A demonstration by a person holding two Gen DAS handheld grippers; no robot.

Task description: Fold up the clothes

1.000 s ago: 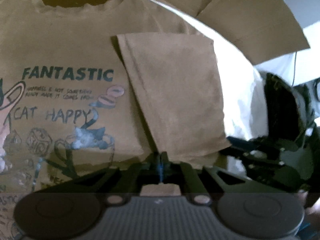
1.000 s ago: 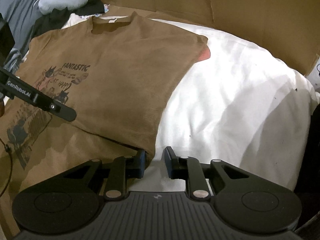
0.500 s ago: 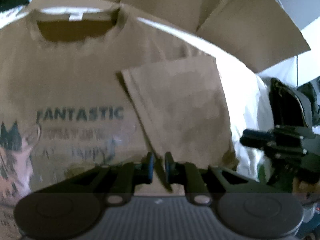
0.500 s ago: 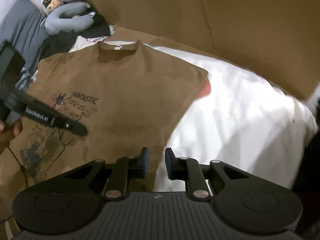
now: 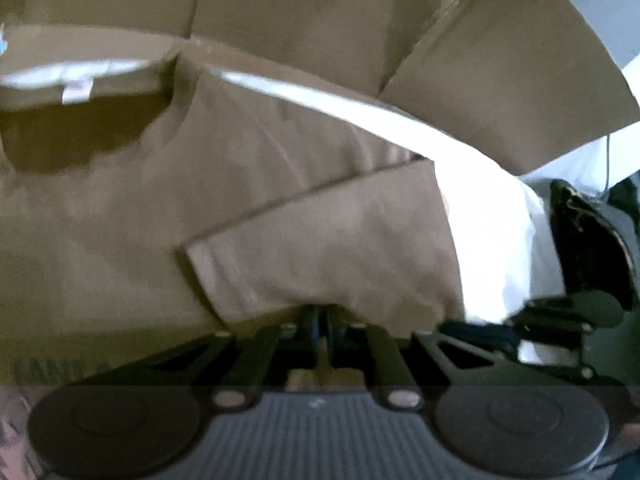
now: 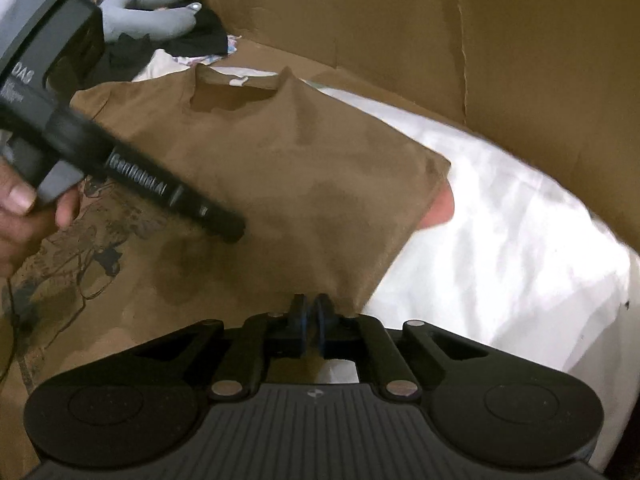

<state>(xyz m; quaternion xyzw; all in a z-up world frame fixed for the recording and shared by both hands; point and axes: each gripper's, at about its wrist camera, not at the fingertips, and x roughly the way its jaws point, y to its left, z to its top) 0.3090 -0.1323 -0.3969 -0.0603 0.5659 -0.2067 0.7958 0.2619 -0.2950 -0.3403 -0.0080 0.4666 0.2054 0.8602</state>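
Note:
A brown T-shirt [image 6: 304,184] with a dark cartoon print lies face up on white bedding, collar [image 6: 236,96] at the far end. One sleeve [image 5: 332,248] is folded over the chest. My left gripper [image 5: 322,320] sits at the sleeve's near edge, its jaws closing on that fabric, which drapes over the fingertips. From the right wrist view it is a black gripper [image 6: 230,232] in a hand [image 6: 24,216], low over the chest. My right gripper [image 6: 310,312] is at the shirt's right side edge, jaws closing with the raised fabric pinched between them.
Brown cardboard walls [image 6: 500,40] stand behind and to the right of the white bedding [image 6: 520,248]. A grey plush toy [image 6: 152,20] and dark clothes [image 6: 200,40] lie at the far left. Something pink [image 6: 442,208] peeks from under the shirt's shoulder. A black object [image 5: 592,240] sits right.
Both grippers moved toward the collar end. The right jaws narrowed from open onto the shirt's side edge. The left jaws parted slightly, then closed again at the sleeve, which now lies more slanted.

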